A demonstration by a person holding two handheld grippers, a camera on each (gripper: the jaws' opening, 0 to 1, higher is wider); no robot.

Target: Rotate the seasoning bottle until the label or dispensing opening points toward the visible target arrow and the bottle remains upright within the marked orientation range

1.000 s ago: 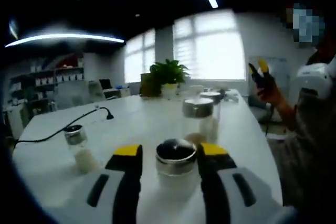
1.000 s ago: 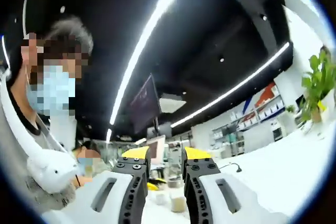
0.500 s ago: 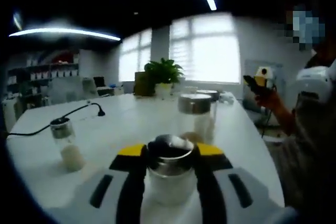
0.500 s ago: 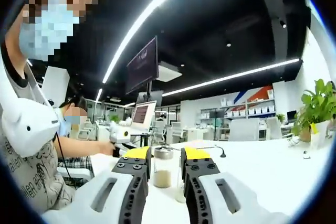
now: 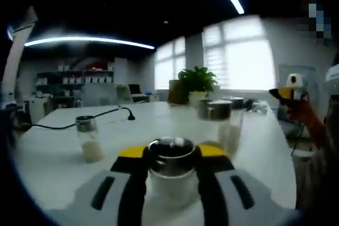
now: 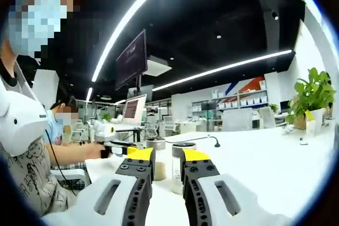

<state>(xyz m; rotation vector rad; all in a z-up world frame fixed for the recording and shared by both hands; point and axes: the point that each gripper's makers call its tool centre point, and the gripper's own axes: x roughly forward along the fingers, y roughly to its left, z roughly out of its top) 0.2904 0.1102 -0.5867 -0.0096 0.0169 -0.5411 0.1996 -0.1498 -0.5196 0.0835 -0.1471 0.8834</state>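
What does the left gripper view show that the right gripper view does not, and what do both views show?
Left gripper view: the left gripper closed around a seasoning bottle with a steel cap, and bright windows behind.

Right gripper view: the right gripper with nothing between its jaws, a hanging monitor, and a second person's hand at the table's far side.

Both: the white table, a potted plant, a black cable and other bottles.

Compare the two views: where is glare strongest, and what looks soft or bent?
Left gripper view: the window blows out white, and the bottle in the left claw is soft. Right gripper view: the ceiling light strip curves, fisheye-bent.
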